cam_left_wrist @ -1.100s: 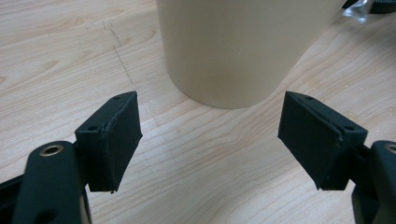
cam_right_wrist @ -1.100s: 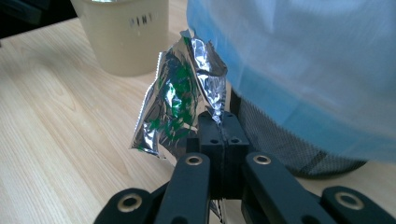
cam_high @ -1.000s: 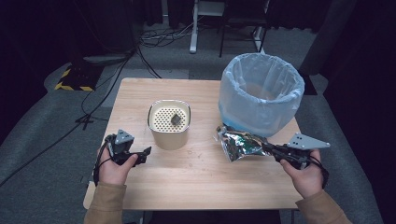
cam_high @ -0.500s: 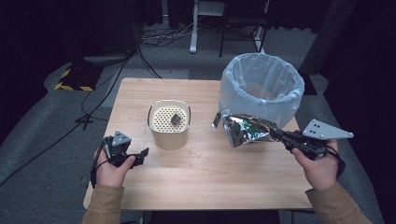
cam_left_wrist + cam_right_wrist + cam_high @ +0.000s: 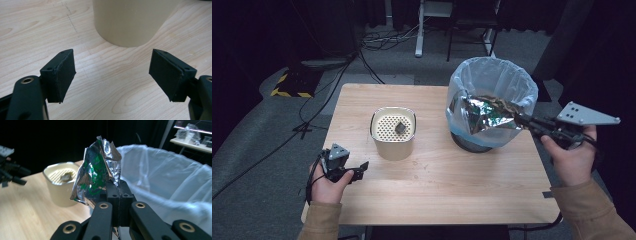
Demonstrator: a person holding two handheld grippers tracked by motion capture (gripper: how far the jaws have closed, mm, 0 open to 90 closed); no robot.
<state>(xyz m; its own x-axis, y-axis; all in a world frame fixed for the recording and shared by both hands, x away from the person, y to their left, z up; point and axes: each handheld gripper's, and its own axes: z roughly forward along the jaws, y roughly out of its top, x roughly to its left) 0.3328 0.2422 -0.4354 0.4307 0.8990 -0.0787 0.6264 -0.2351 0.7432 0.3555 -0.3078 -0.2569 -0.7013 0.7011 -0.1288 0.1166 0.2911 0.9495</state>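
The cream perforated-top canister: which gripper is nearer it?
Left. The left gripper sits open just short of the cream canister; the right gripper holds a foil wrapper by the bin.

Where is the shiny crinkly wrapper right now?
In the high view the foil wrapper is at the right, pinched in the right gripper and held up in front of the lined trash bin, right of the cream container.

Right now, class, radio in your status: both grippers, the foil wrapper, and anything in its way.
Right gripper shut on foil wrapper, held at the lined bin rim. Left gripper open, empty, near beige container. Nothing blocking the bin mouth.
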